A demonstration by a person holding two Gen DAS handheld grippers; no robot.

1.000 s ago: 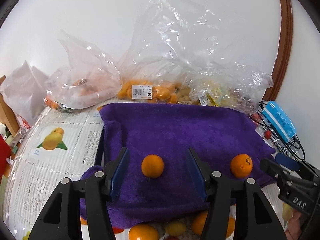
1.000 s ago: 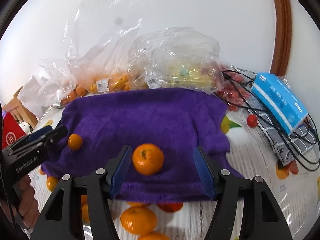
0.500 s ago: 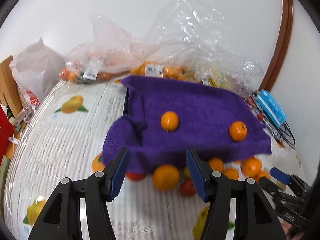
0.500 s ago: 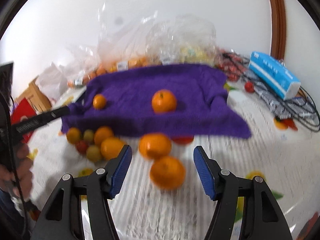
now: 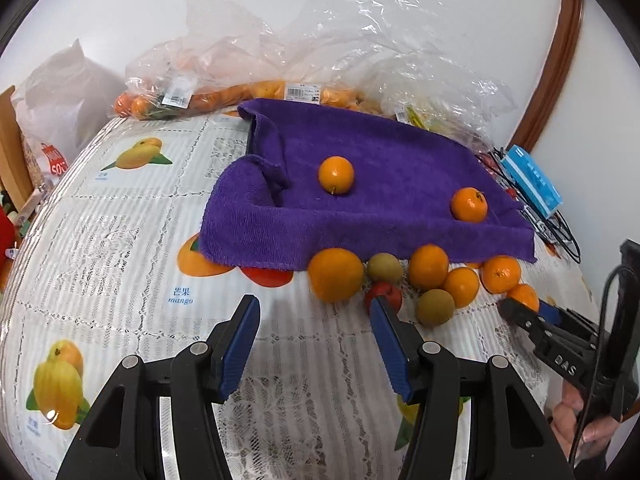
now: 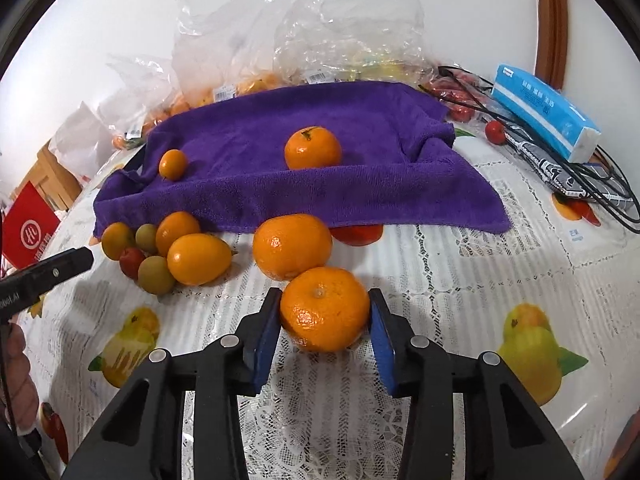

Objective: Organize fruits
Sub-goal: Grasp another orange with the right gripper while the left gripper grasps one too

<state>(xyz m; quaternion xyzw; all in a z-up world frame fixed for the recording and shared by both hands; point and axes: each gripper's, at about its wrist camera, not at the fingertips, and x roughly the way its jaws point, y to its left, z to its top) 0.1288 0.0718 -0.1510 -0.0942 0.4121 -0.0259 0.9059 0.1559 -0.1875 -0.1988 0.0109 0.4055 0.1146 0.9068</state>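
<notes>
Both claws have dropped from the purple terry towel (image 6: 320, 184): right claw (image 6: 324, 320) closing on a dimpled round orange (image 6: 324, 308) (left claw (image 5: 314, 324) wide, empty).

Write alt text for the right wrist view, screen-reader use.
The right gripper is closing its jaws around an orange on a lace tablecloth, blue pads at the fruit's sides. Behind it lie more loose fruits along the edge of a purple towel that carries two oranges. Clear plastic bags stand at the back.
</notes>
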